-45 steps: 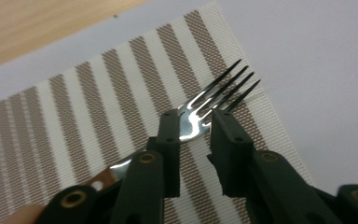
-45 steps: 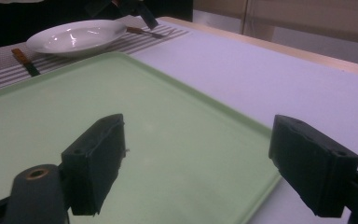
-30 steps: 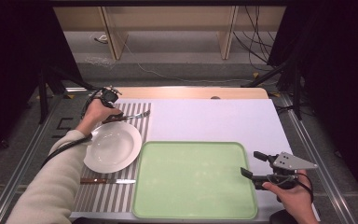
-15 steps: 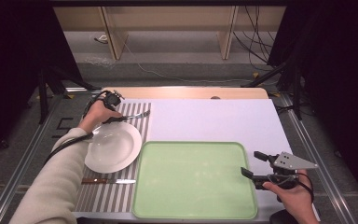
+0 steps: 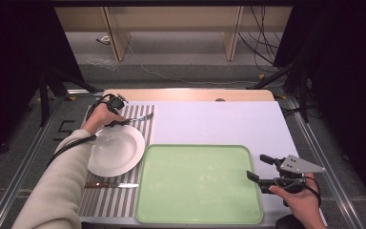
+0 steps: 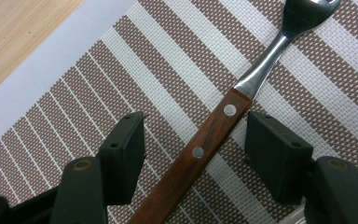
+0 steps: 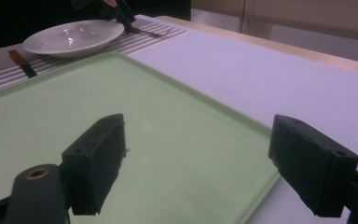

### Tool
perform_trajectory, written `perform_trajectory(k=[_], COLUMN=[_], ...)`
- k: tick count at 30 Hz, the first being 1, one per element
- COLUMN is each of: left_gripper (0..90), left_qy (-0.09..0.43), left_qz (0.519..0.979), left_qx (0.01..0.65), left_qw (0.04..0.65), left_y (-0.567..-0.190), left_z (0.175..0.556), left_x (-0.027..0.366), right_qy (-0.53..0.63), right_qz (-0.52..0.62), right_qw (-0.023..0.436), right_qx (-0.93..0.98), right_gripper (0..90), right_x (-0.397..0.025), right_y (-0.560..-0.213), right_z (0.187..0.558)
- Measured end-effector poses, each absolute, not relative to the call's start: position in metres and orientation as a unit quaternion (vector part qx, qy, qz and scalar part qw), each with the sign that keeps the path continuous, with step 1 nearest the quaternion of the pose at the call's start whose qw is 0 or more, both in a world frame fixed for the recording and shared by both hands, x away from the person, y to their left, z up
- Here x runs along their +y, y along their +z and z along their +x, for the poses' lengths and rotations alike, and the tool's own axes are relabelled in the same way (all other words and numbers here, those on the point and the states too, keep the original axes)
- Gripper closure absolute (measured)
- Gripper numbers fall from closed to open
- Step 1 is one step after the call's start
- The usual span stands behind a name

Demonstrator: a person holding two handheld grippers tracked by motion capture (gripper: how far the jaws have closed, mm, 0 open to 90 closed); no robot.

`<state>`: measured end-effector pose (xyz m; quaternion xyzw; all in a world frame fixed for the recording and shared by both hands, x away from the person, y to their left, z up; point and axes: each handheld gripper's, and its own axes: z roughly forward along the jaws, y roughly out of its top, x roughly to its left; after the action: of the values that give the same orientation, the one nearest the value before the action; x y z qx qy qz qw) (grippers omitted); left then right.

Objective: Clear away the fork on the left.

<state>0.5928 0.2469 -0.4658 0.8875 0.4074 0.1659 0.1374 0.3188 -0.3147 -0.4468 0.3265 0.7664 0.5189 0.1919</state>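
Now your left tongs [image 6: 193,144] straddle the fork [image 6: 219,121]'s wooden handle at upper left, spread for closing, while your right tongs [image 5: 262,168] wait spread beside the tray [image 5: 198,183].

A lab: black curtains [image 5: 9,71], floor cables [image 5: 171,76], metal-framed table [image 5: 219,124].

My right gripper [image 7: 198,158] hovers, jaws wide apart, over the green tray's [image 7: 168,116] near corner; a white plate [image 7: 72,36] sits far off on a striped mat [image 7: 0,70].
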Motion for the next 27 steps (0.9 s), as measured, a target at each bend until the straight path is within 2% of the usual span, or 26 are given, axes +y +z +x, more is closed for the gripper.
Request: perform_trajectory(k=[12, 18, 27], left_gripper=[46.0, 53.4, 58.6], left_qy=[0.133, 0.125, 0.117], left_qz=[0.890, 0.898, 0.901], left_qx=[0.410, 0.395, 0.393], left_qw=[0.151, 0.146, 0.142], left_y=[-0.4663, -0.4653, -0.4647], left_z=[0.5977, 0.5980, 0.5986], left_x=[0.2470, 0.2450, 0.2434], right_qy=[0.518, 0.518, 0.519], right_qz=[0.326, 0.326, 0.326], right_qw=[0.192, 0.192, 0.192], right_qx=[0.767, 0.767, 0.767], right_gripper=[19.8, 19.8, 19.8], right_x=[-0.3153, -0.3153, -0.3158], right_y=[-0.4469, -0.4468, -0.4463], right_z=[0.3189, 0.3187, 0.3185])
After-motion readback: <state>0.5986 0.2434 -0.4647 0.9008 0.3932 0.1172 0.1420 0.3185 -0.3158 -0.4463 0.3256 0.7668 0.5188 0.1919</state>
